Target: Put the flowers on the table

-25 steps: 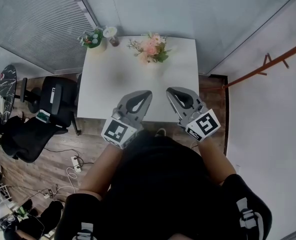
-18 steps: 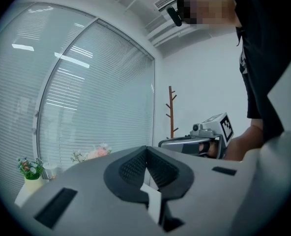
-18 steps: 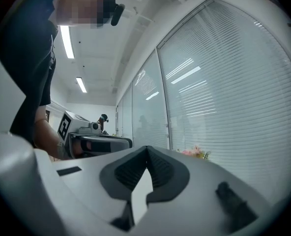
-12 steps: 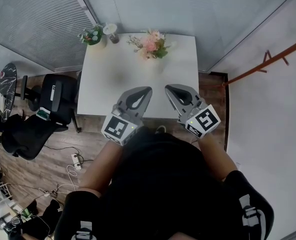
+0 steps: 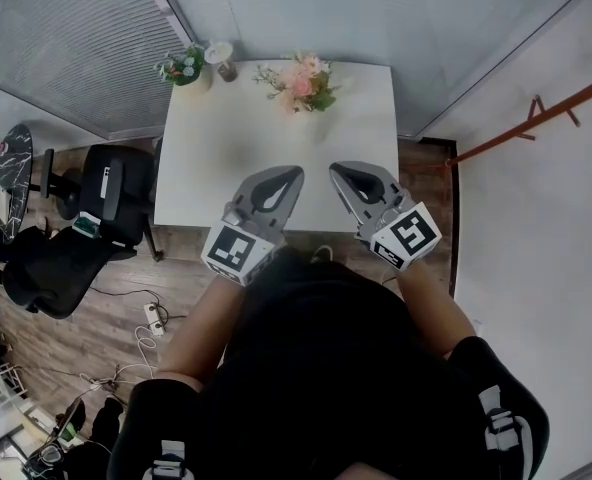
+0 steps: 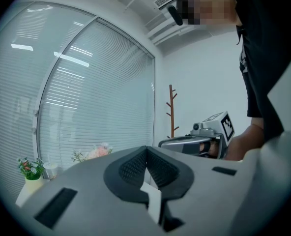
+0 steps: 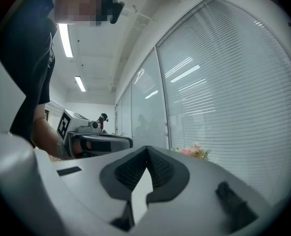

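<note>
A bunch of pink flowers (image 5: 301, 83) stands at the far edge of the white table (image 5: 276, 138); the same pink flowers (image 6: 97, 152) show small in the left gripper view and as pink flowers (image 7: 194, 152) in the right gripper view. My left gripper (image 5: 294, 173) and right gripper (image 5: 336, 168) hover side by side above the table's near edge, both shut and empty, well short of the flowers. A small green plant in a white pot (image 5: 184, 71) sits at the table's far left corner.
A small cup (image 5: 219, 59) stands beside the potted plant. A black office chair (image 5: 106, 203) is left of the table. Windows with blinds run behind the table, and a red-brown coat rack (image 5: 536, 123) stands by the right wall. Cables lie on the wooden floor.
Both grippers have shifted slightly forward over the table's near edge, and the view has moved a little toward the table. The flowers have stayed in place.
</note>
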Tool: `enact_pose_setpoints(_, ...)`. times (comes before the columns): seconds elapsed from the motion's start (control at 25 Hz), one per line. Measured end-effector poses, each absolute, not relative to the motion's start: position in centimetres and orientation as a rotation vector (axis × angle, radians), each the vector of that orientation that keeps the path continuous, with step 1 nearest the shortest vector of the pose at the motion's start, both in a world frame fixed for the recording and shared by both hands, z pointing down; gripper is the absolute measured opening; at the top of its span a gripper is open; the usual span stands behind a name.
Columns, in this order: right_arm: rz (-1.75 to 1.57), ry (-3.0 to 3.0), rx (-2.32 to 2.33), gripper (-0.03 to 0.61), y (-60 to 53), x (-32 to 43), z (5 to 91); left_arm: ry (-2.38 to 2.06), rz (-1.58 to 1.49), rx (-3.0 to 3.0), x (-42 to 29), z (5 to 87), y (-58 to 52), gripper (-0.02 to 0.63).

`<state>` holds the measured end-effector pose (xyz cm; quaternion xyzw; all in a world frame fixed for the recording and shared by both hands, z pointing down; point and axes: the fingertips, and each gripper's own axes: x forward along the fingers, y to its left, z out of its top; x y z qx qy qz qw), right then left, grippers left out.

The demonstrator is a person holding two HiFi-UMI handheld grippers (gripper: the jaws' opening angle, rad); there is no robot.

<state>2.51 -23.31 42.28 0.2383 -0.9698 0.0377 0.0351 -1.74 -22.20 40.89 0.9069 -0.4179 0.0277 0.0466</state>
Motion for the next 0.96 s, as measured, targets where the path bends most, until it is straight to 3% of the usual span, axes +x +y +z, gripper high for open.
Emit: enact_pose_setpoints(0.96,0.113,-2.974,0.739,0.02,-22.2,3.0,42.1,-1.261,0.06,2.78,-1.0,40.7,-21.4,0.012)
